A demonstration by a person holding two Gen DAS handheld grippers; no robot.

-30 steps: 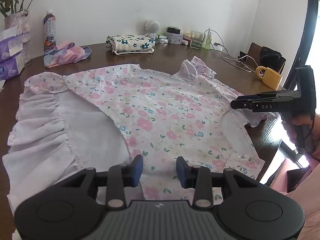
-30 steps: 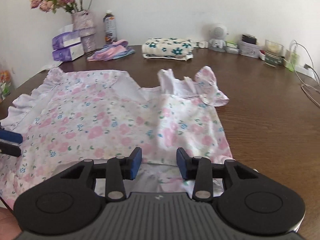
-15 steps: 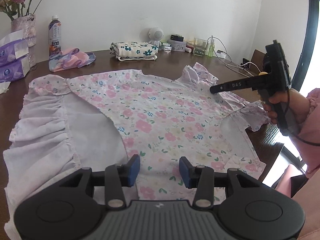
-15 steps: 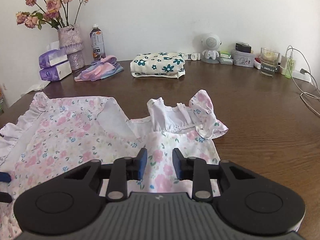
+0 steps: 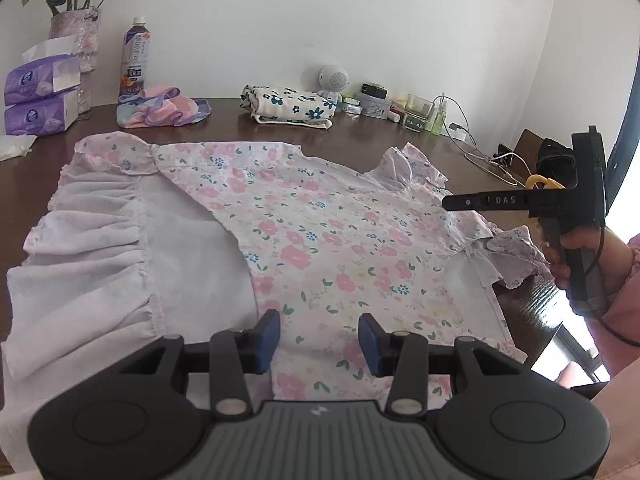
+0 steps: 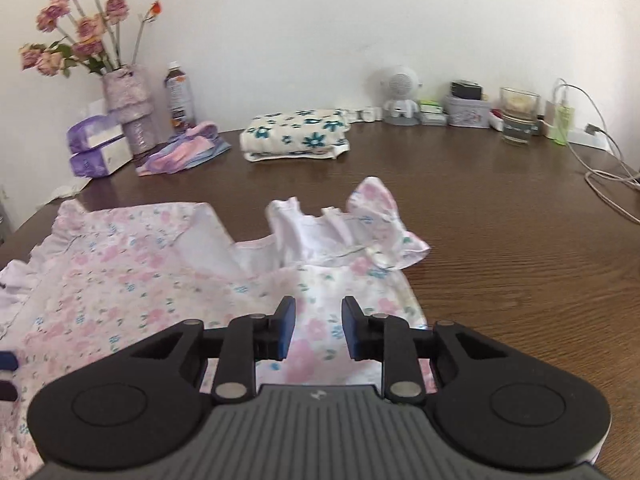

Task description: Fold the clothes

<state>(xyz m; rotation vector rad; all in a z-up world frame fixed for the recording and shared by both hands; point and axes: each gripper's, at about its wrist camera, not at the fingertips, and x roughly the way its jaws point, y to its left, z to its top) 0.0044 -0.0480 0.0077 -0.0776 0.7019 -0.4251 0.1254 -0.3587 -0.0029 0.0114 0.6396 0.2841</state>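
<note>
A pink floral dress (image 5: 320, 240) lies flat on the brown table (image 6: 520, 264), with one side folded over so that its white lining (image 5: 192, 264) and ruffled hem (image 5: 80, 240) show at the left. My left gripper (image 5: 319, 332) hovers over the near edge of the dress, open, with nothing between its blue pads. My right gripper (image 6: 319, 320) hangs above the bodice just short of the ruffled sleeve (image 6: 384, 216), its jaws narrowly open and empty. In the left wrist view the right gripper (image 5: 450, 202) shows side-on in a person's hand, above the neckline end of the dress.
At the back lie a folded flowered cloth (image 6: 296, 136) and a pastel cloth (image 6: 184, 152). A bottle (image 5: 136, 60), tissue packs (image 5: 36, 96) and a vase (image 6: 128, 116) stand back left. A glass (image 6: 518, 114) and cables (image 6: 608, 176) are back right. The table's edge runs by the yellow mug (image 5: 540, 182).
The right gripper rose off the table-edge sleeve and moved over the bodice, its jaws narrowing. The left gripper's jaws widened a little and it rolled slightly in place.
</note>
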